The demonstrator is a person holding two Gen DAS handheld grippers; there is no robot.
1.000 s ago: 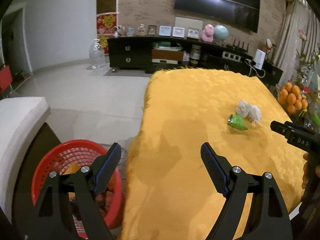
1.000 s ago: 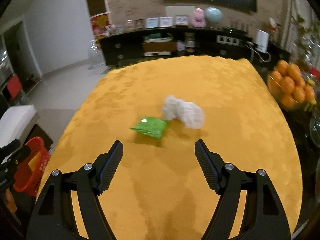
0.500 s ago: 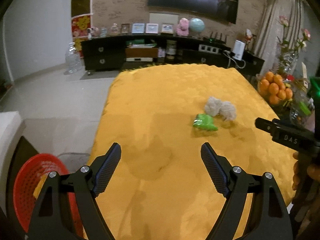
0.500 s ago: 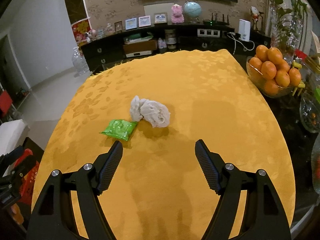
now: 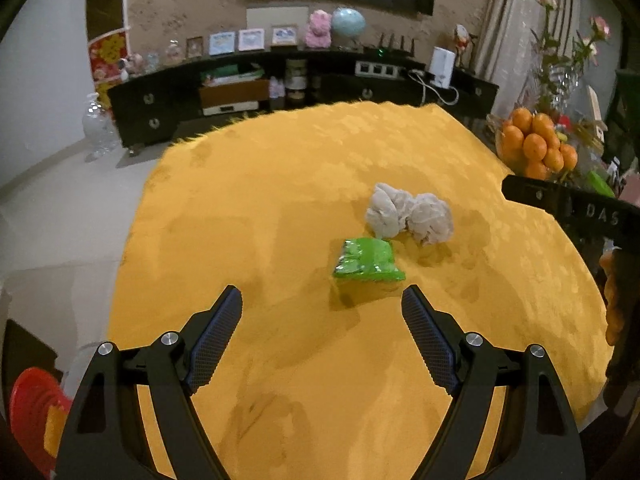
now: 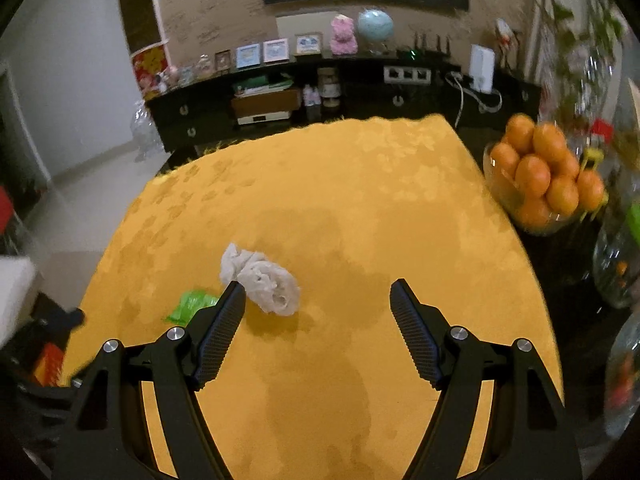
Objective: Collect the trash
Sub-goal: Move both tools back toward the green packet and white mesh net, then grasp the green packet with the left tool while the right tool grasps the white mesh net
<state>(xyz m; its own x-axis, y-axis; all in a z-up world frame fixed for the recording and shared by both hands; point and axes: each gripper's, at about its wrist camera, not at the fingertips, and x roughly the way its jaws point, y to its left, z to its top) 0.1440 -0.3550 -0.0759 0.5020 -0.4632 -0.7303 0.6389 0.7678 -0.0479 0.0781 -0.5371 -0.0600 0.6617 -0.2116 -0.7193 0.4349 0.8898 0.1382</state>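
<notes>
A green wrapper (image 5: pixel 367 260) lies on the yellow tablecloth (image 5: pixel 248 216), with a crumpled white tissue (image 5: pixel 409 215) touching its far side. My left gripper (image 5: pixel 322 304) is open and empty, just short of the wrapper. In the right wrist view the tissue (image 6: pixel 262 280) sits just ahead of the left finger and the wrapper (image 6: pixel 191 307) lies left of it, partly hidden. My right gripper (image 6: pixel 318 292) is open and empty above the cloth. A red basket (image 5: pixel 32 416) with trash in it stands on the floor at lower left.
A bowl of oranges (image 6: pixel 546 178) stands at the table's right edge, with glassware (image 6: pixel 618 264) beside it. A dark TV cabinet (image 5: pixel 280 88) runs along the far wall. The right gripper's body (image 5: pixel 568 208) shows at the right of the left wrist view.
My left gripper has swung right from the red basket and moved in toward the green wrapper. My right gripper has shifted right, so tissue and wrapper now sit at its left finger.
</notes>
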